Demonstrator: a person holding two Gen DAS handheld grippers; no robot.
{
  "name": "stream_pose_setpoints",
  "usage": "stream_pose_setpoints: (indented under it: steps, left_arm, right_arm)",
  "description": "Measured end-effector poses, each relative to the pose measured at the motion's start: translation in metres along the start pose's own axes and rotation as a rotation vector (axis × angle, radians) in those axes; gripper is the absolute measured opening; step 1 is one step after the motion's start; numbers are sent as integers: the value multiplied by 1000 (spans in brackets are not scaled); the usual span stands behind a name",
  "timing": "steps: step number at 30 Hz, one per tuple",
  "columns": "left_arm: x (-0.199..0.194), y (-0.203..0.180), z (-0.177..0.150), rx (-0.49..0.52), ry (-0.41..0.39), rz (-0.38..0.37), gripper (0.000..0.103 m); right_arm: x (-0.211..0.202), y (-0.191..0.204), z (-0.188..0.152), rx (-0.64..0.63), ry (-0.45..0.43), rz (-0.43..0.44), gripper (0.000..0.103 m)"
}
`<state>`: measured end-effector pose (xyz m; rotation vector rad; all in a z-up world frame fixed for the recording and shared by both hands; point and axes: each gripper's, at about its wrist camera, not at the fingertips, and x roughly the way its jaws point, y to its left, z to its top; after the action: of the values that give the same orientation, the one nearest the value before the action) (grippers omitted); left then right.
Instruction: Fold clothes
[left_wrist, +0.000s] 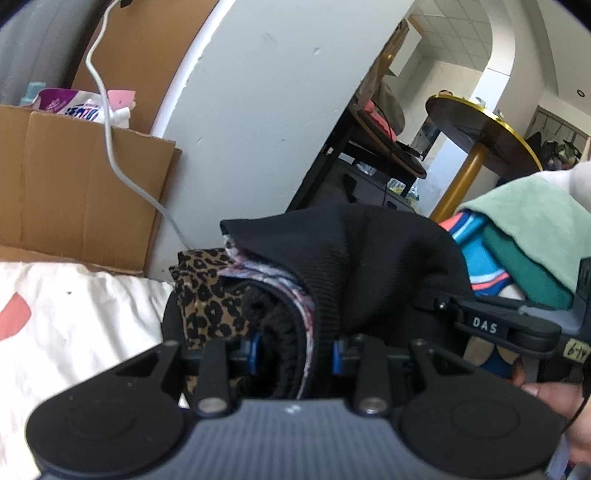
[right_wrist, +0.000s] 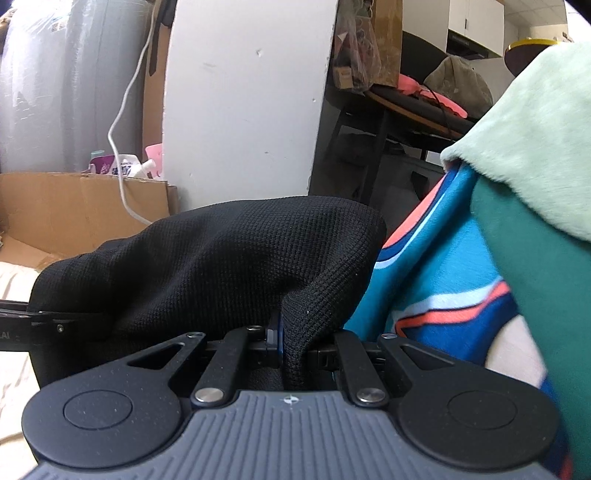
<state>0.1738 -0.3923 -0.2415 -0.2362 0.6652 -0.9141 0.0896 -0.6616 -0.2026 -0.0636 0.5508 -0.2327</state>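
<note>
The left hand-held gripper (left_wrist: 295, 354) is clamped on a bundle of black knit garment (left_wrist: 354, 266) and leopard-print cloth (left_wrist: 207, 295) at lower centre. The right hand-held gripper (right_wrist: 295, 350) pinches the same black knit's fold. Right of it lies a blue striped garment (right_wrist: 436, 280); a cardboard box (left_wrist: 74, 192) sits far left.

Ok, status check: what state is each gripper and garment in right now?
left gripper: tongs shut on the bundle of clothes.
right gripper: tongs shut on the black knit garment.
black knit garment: bunched, draped over the bundle.
bundle of clothes: folded layers, leopard-print piece outermost.
mint fleece: lying on the neighbouring pile.
cardboard box: open.
</note>
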Motion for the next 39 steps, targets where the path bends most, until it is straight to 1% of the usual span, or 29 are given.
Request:
stream_pose_setpoints:
  steps: [7, 12, 16, 19, 22, 25, 28, 30, 33, 34, 39]
  left_arm:
    - [18, 15, 10, -27, -3, 7, 36]
    - [35, 31, 14, -61, 17, -3, 36]
    - [50, 50, 16, -102, 39, -5, 36]
    - [61, 60, 21, -87, 46, -2, 36]
    - [71, 64, 24, -36, 58, -11, 37]
    - [78, 69, 28, -12, 64, -24, 37]
    - [88, 72, 30, 4, 57, -35, 37]
    - [97, 75, 30, -3, 64, -39, 37]
    - [112, 82, 30, -29, 93, -35, 38]
    - [115, 83, 30, -34, 103, -30, 39]
    - [120, 95, 30, -91, 130, -34, 41]
  right_arm:
    - [30, 2, 7, -5, -2, -4, 8]
    - [57, 0, 11, 10, 32, 3, 8]
    - [82, 6, 10, -14, 54, 2, 8]
    - [100, 11, 11, -28, 69, -2, 8]
    - [115, 11, 12, -25, 88, -8, 8]
    - [129, 10, 11, -33, 101, -13, 8]
    - [142, 10, 9, -40, 114, -26, 8]
    - [151, 7, 7, -32, 127, -37, 8]
    - [166, 7, 3, -50, 159, -58, 12]
    - [172, 7, 2, -63, 171, -65, 19]
    - [194, 10, 12, -116, 226, -66, 20]
